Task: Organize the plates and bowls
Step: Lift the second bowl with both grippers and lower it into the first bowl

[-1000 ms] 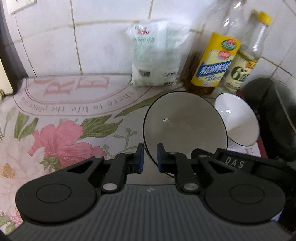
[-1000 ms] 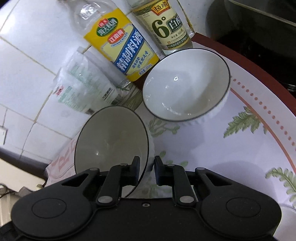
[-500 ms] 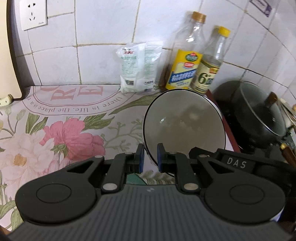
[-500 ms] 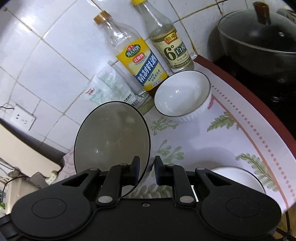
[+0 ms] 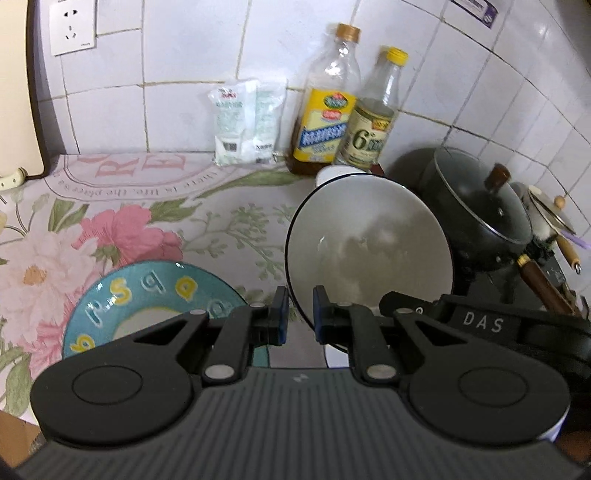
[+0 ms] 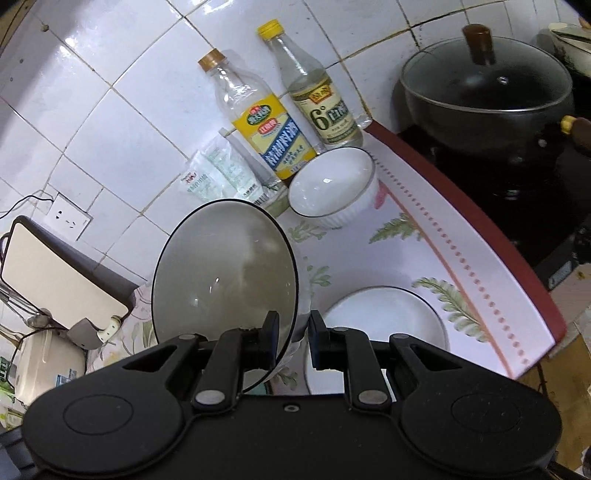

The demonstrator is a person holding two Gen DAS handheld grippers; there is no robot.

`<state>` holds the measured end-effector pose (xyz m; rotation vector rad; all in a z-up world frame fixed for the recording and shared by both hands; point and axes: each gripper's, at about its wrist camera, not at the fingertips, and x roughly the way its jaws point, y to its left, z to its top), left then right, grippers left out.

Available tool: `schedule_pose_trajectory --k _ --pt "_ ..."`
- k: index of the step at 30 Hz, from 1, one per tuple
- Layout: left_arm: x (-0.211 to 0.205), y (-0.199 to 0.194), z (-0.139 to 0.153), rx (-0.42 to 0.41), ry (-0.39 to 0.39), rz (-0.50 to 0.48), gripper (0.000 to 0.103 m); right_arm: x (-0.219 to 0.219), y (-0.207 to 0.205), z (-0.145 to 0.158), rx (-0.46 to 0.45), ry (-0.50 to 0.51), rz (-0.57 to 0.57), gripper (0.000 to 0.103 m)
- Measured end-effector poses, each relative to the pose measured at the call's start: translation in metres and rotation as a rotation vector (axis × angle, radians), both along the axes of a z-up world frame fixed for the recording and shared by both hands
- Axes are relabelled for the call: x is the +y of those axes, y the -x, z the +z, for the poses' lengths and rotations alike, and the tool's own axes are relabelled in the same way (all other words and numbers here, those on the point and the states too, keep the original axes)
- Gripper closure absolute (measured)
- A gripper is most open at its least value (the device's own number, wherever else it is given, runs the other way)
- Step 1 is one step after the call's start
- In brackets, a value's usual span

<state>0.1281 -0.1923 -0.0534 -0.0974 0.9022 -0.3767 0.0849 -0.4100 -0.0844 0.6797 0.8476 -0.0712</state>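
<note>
Bowl (image 5: 369,251) lifted, floral cloth (image 5: 147,206), tiled wall (image 5: 184,55)

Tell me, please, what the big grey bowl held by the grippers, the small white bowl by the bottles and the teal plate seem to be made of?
Big grey bowl: likely glazed ceramic, glossy reflections, thin dark rim.
Small white bowl: probably glazed porcelain, bright highlight, ribbed outside.
Teal plate: glossy; ceramic or melamine, the look leaves it open.

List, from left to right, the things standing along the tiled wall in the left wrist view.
White wall socket → white plastic packets → clear yellow-labelled bottle with brown cap → clear bottle with yellow cap → black lidded pot.
</note>
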Motion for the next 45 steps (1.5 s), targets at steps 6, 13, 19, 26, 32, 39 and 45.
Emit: schedule_pose_trajectory --k 6,13,19,26,32,39,45 --pt "-0.016 0.015 -0.012 0.029 -0.002 -0.014 0.091 -0.013 0.016 -0.009 0.05 0.001 -0.007 0.083" --pt "-0.029 0.022 -0.025 0.064 -0.003 -0.035 0.091 -0.025 0.025 -0.016 0.087 0.015 -0.014 0.083" --pt "-0.036 0.022 -0.037 0.092 -0.027 -0.05 0.091 -0.028 0.03 -0.029 0.124 0.002 -0.029 0.082" --pt "-0.042 0.02 -0.047 0.121 -0.048 -0.065 0.091 -0.029 0.029 -0.032 0.136 0.029 -0.03 0.082" --pt "-0.046 0.016 -0.054 0.157 -0.069 -0.068 0.091 -0.029 0.026 -0.036 0.147 0.056 -0.018 0.082" --pt "-0.051 0.009 -0.054 0.186 -0.092 -0.092 0.091 -0.025 0.021 -0.036 0.149 0.112 0.03 0.082" --pt "-0.052 0.004 -0.066 0.239 -0.099 -0.091 0.091 -0.013 0.015 -0.033 0.162 0.235 0.069 0.082"
